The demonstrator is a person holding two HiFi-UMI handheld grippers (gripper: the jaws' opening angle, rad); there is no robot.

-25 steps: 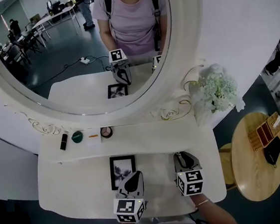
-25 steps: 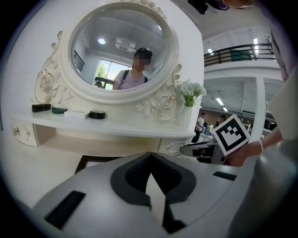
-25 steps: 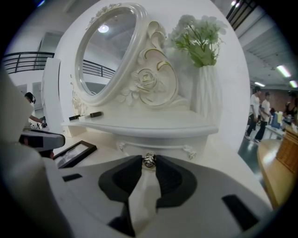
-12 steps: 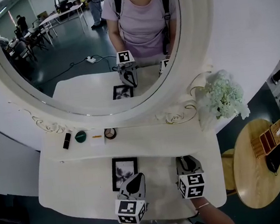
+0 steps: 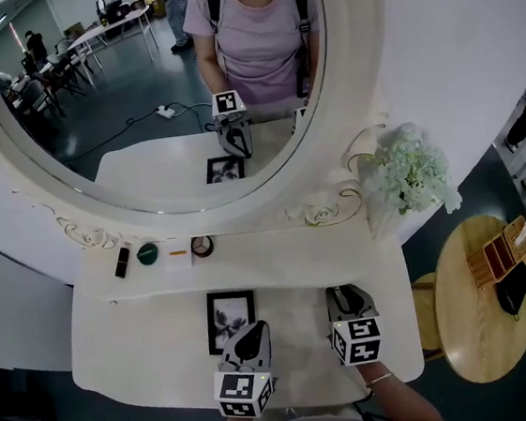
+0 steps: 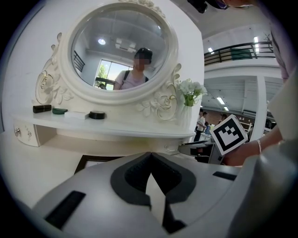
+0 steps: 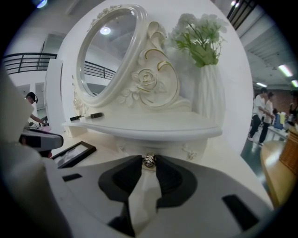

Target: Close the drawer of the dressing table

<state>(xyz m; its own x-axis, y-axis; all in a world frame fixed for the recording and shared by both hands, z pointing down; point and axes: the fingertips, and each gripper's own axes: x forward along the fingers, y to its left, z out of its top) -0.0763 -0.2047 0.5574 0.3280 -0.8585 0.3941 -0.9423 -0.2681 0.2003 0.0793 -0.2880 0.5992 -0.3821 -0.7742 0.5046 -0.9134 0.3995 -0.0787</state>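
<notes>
A white dressing table with a broad oval mirror filled the head view, both grippers held low over its top and aimed at the mirror. To the right of the right gripper, well apart from it, stood a round wooden side table carrying a slatted wooden organizer; its contents could not be made out. A tall white vase of pale flowers stood on the shelf ahead of the right gripper and to its right.

The right gripper reached forward under the shelf edge, the wrist behind it straight and its marker cube facing up. The left gripper lay just beside it on the left, parallel and slightly farther back, jaws pressed together at the tips with nothing between them. A black picture frame lay flat on the tabletop just left of and ahead of the left gripper.

The drawer sat directly ahead of the right gripper, below the shelf. Its front ran left to right across the gripper's line. How far it stood out, and what it held, could not be told.

On the shelf ahead and to the left of the left gripper lay a dark lipstick, a green compact and a round compact, in a row.

The small metal knob pointed back toward the right gripper, whose jaws pinched it between their tips.
</notes>
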